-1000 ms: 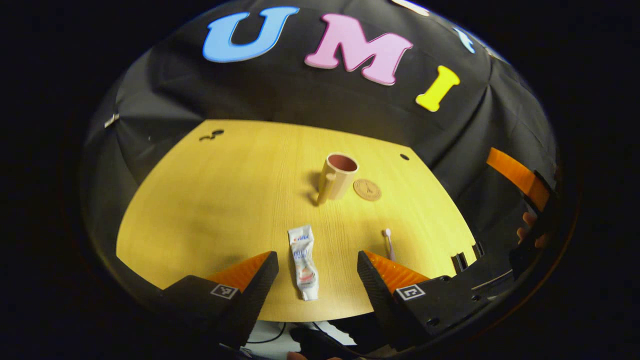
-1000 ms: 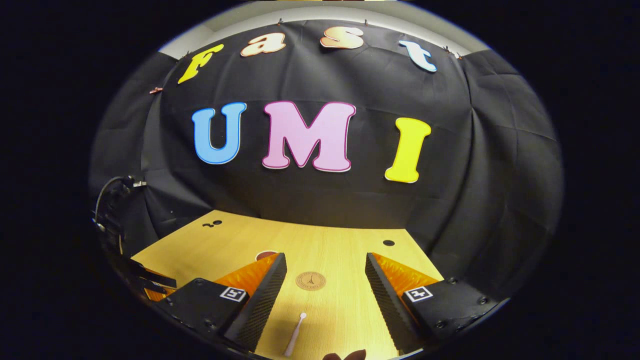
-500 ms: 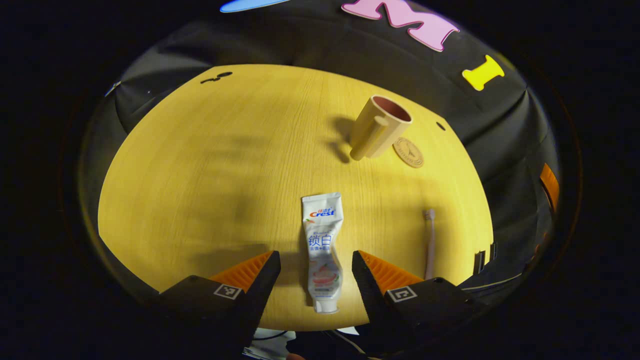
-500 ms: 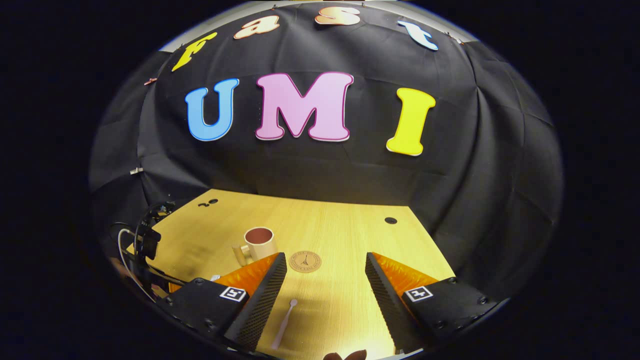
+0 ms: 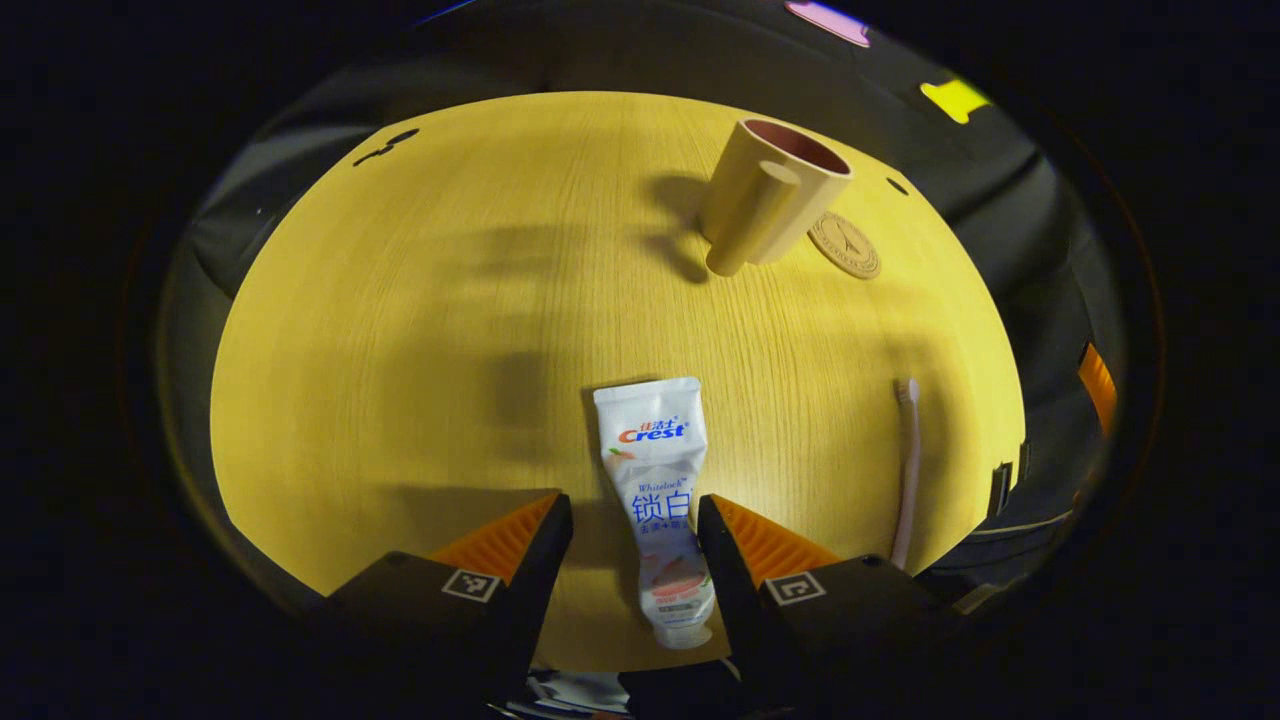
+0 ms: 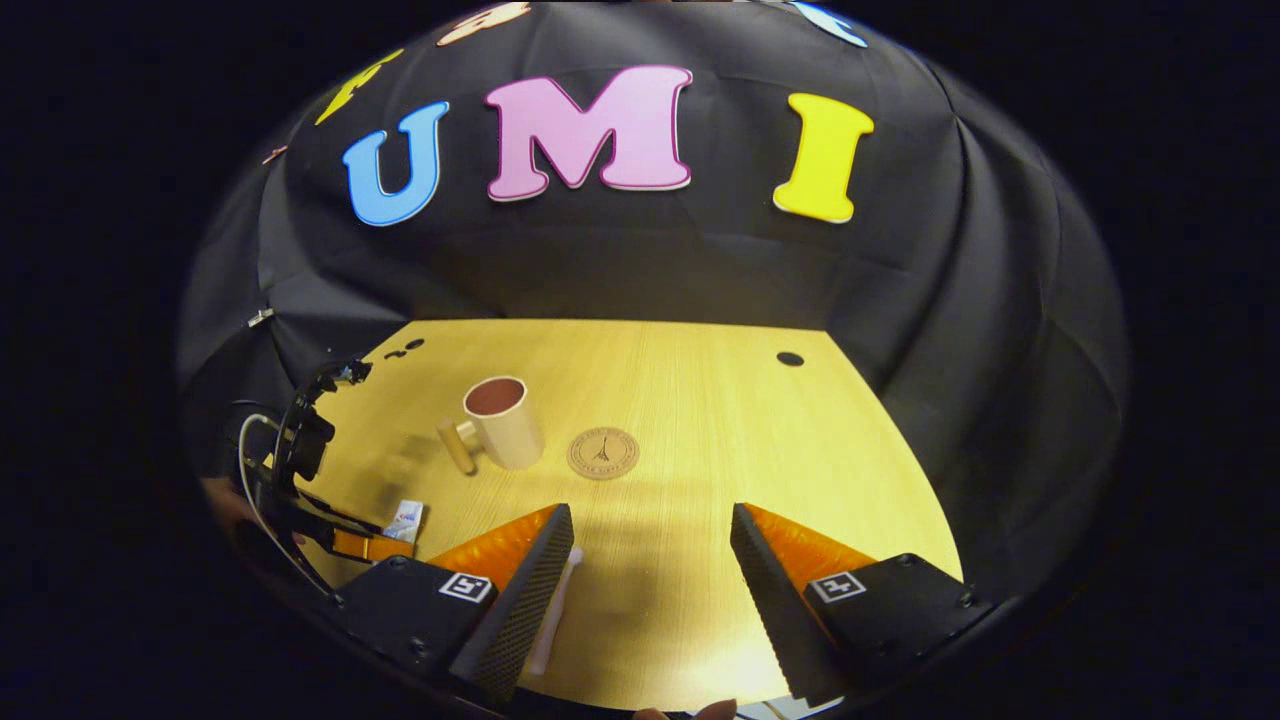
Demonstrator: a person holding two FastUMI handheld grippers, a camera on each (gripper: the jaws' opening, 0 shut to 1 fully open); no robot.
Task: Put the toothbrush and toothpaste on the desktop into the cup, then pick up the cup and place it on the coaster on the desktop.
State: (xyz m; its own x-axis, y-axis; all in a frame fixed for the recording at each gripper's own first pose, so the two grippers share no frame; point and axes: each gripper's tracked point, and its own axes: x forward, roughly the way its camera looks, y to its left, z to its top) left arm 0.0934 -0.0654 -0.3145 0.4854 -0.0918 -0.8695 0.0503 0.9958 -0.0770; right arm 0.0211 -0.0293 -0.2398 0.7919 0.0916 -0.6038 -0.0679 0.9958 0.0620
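A white toothpaste tube lies flat near the wooden desk's front edge, cap toward me. My left gripper is open, its fingers on either side of the tube's lower half. A pale pink toothbrush lies to the tube's right. A beige cup with a dark red inside stands upright farther back, and a round brown coaster lies just right of it. My right gripper is open above the desk; the toothbrush lies beside its left finger. The cup, the coaster and the tube sit beyond.
The wooden desk has a small dark hole at the back right and dark marks at the back left. Black cloth walls close in behind and at the sides. The left gripper's body with cables sits at the desk's left.
My left gripper has moved forward and down until its fingers flank the toothpaste tube, and they stand slightly closer together. My right gripper has tipped downward, bringing the cup and coaster fully into its view.
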